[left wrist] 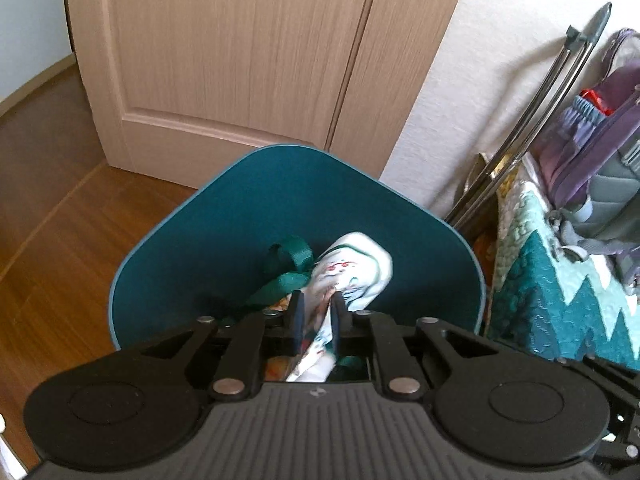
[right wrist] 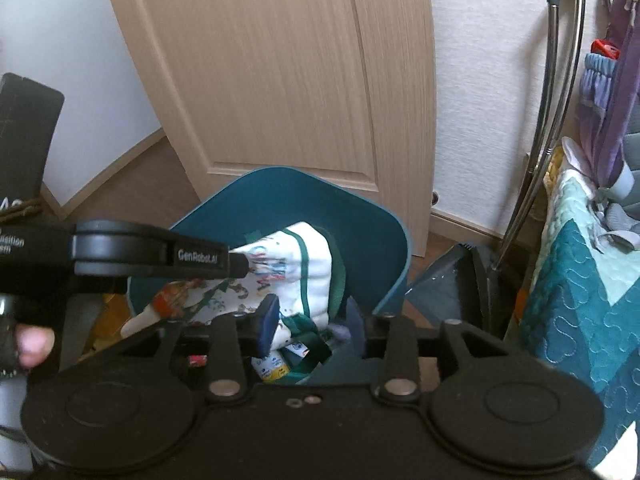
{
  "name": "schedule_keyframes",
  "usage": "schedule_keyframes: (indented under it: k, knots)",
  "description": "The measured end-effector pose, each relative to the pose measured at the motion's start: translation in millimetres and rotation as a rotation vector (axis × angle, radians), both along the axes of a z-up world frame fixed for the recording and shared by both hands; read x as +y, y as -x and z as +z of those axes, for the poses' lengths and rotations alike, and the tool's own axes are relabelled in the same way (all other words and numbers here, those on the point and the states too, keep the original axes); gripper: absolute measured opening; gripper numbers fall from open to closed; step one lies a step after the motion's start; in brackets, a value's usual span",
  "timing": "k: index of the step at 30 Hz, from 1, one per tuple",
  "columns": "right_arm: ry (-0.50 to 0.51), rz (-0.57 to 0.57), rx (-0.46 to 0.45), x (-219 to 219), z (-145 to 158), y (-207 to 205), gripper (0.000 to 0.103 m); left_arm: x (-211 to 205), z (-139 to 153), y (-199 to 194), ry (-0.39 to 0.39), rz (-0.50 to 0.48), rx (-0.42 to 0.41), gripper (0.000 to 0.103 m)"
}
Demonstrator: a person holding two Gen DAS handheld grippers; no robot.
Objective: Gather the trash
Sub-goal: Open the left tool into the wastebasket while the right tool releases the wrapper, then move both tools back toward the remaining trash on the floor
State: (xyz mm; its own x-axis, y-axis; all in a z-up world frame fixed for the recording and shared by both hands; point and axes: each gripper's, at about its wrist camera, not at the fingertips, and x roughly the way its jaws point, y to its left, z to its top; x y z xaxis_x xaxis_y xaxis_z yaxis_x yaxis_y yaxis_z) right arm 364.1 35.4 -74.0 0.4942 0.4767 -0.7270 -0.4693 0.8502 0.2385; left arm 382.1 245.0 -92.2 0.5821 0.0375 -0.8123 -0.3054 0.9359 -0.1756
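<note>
A teal bin (left wrist: 256,216) stands on the wood floor before a door; it also shows in the right wrist view (right wrist: 360,216). My left gripper (left wrist: 317,312) is shut on a white printed bag (left wrist: 356,268) with green handles (left wrist: 290,260), holding it over the bin's opening. In the right wrist view the left gripper (right wrist: 240,264) reaches in from the left and pinches the same bag (right wrist: 296,264). My right gripper (right wrist: 314,320) is open and empty, just above the bin's near rim. Small printed packets (right wrist: 276,368) lie inside the bin below it.
A light wood door (left wrist: 248,60) stands behind the bin. A dustpan with a long metal handle (right wrist: 552,140) leans on the wall to the right. A teal and white quilt (right wrist: 592,280) with a purple backpack (left wrist: 600,152) on it lies at the right.
</note>
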Motion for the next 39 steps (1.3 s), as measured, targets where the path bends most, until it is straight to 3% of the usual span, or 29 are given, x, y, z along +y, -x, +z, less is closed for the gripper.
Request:
schedule_keyframes:
  k: [6, 22, 36, 39]
  knots:
    - [-0.027, -0.014, -0.014, -16, 22, 16, 0.043, -8, 20, 18, 0.005, -0.007, -0.022, 0.028]
    - [-0.106, -0.041, -0.099, -67, 96, 91, 0.045, -61, 107, 107, -0.048, -0.097, -0.133, 0.028]
    - [-0.156, -0.049, -0.142, -124, 126, 150, 0.048, -114, 153, 183, -0.052, -0.197, -0.198, 0.028]
    - [-0.16, -0.049, -0.143, -135, 126, 163, 0.049, -127, 155, 197, -0.038, -0.215, -0.198, 0.038]
